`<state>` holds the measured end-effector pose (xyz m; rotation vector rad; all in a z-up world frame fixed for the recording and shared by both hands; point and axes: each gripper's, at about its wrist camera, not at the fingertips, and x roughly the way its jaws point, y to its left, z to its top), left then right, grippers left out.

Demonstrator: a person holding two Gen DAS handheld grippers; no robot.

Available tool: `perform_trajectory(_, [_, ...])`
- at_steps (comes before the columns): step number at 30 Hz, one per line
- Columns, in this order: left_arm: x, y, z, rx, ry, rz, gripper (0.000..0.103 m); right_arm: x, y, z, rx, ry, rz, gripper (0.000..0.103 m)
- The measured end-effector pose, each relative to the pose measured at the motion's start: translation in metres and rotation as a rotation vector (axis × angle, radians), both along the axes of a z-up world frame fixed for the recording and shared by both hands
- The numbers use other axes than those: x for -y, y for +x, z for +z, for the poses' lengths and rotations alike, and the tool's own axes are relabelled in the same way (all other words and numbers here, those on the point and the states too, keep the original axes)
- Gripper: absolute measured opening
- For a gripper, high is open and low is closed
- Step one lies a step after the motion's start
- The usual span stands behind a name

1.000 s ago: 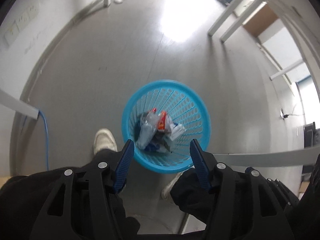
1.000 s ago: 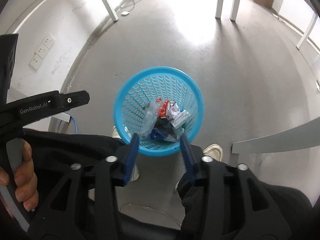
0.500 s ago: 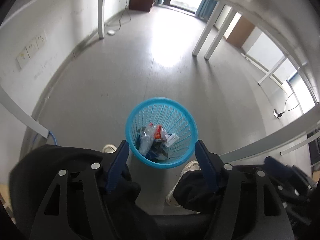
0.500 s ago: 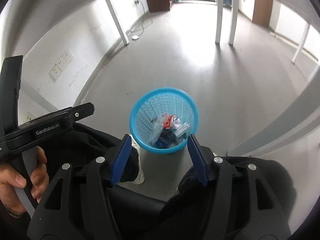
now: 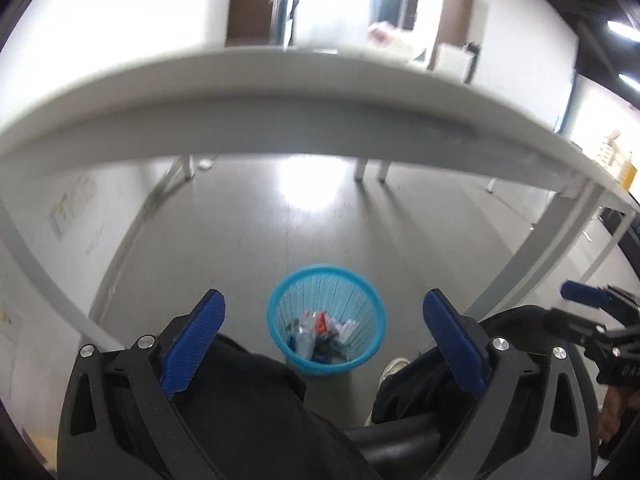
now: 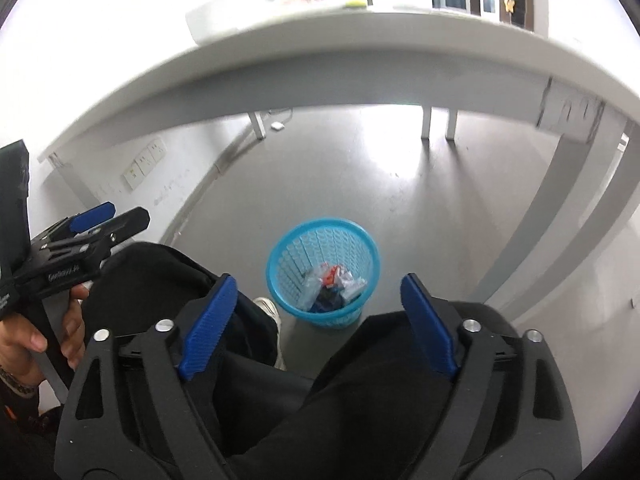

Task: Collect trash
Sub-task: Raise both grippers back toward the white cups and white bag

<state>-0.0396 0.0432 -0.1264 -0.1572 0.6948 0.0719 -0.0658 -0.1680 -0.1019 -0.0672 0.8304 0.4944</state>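
The left gripper (image 5: 324,334) was spread wide with nothing between its blue pads (image 5: 192,344), pointed down past the person's dark trousers at the floor. In its view one blue basket (image 5: 370,354) stood on the grey floor under the white table (image 5: 280,120), with a heap of trash (image 5: 320,330) in its bottom: a clear bottle, something orange-red, white scraps, too jumbled to count exactly. One white shoe (image 5: 394,368) showed just beside the basket. The other tool poked in at the far right edge.

From the right wrist, the right gripper (image 6: 318,322) was likewise wide open and empty, well above the same single basket (image 6: 280,280), with the trash (image 6: 332,286) inside. The left hand (image 6: 44,340) gripped its handle at the left edge. Blurred items sat on the tabletop (image 6: 360,36); I could not tell what they were.

I'd judge a good part of the collecting was done, both tools were free, and whatever was left lay up on the table.
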Motion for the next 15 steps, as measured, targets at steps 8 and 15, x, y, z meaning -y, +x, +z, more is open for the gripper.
perform_trajectory(8, [0.003, -0.006, 0.059, 0.101, 0.0, 0.008, 0.097, 0.006, -0.005, 0.062, 0.114, 0.121, 0.012, 0.094])
perform_trajectory(15, [-0.011, 0.012, 0.097, 0.143, -0.028, 0.025, 0.097, -0.001, 0.014, 0.1, 0.198, 0.13, -0.016, 0.094])
